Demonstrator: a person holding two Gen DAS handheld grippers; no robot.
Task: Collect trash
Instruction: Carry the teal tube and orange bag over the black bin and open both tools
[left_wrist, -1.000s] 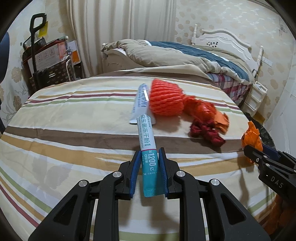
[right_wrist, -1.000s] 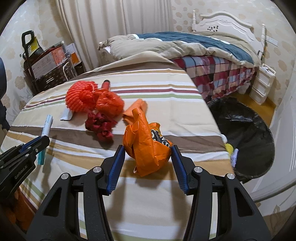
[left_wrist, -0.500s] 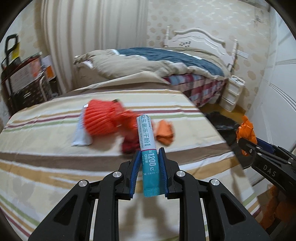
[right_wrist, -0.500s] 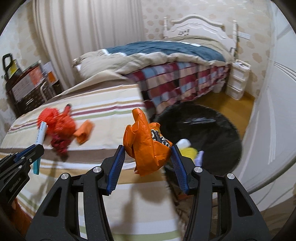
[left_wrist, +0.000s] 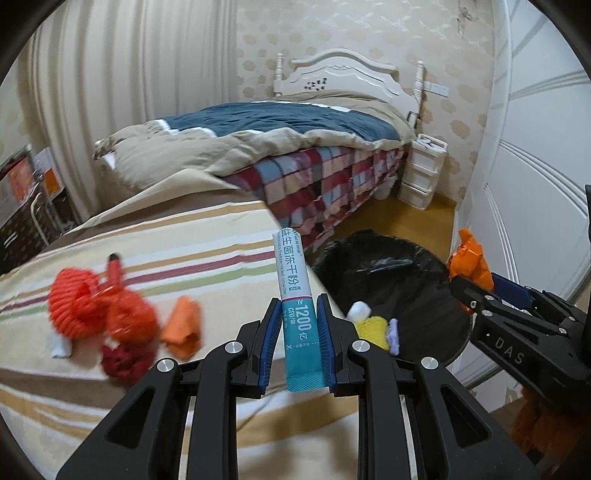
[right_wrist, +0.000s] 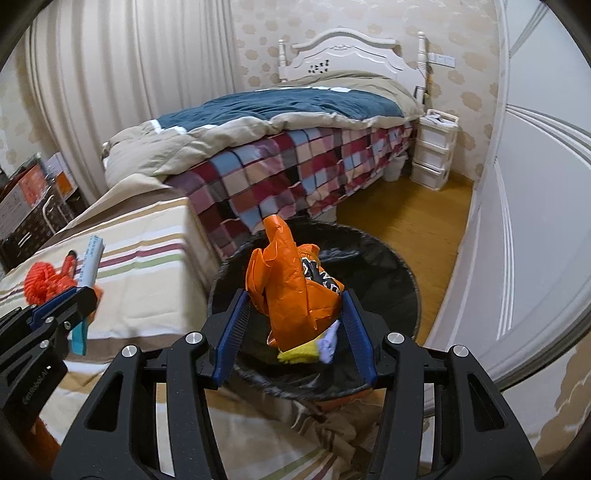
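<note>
My left gripper (left_wrist: 295, 332) is shut on a teal and white powder sachet (left_wrist: 295, 291), held upright over the right edge of the striped table (left_wrist: 207, 243). My right gripper (right_wrist: 295, 317) is shut on a crumpled orange plastic wrapper (right_wrist: 291, 288), held above the black-lined trash bin (right_wrist: 388, 273). The bin also shows in the left wrist view (left_wrist: 413, 295) with yellow and white scraps inside. Orange mesh netting (left_wrist: 74, 306), a dark red scrap (left_wrist: 125, 362) and an orange scrap (left_wrist: 183, 328) lie on the table.
A bed with a plaid sheet (right_wrist: 295, 162) stands behind the bin. A white drawer unit (right_wrist: 432, 151) is at the back right. A white door (right_wrist: 535, 221) is on the right. Boxes and a cart (left_wrist: 22, 206) stand at the far left.
Both grippers swung right with their loads, from over the table toward the trash bin. The right gripper now hangs over the bin. The netting and scraps stayed on the table.
</note>
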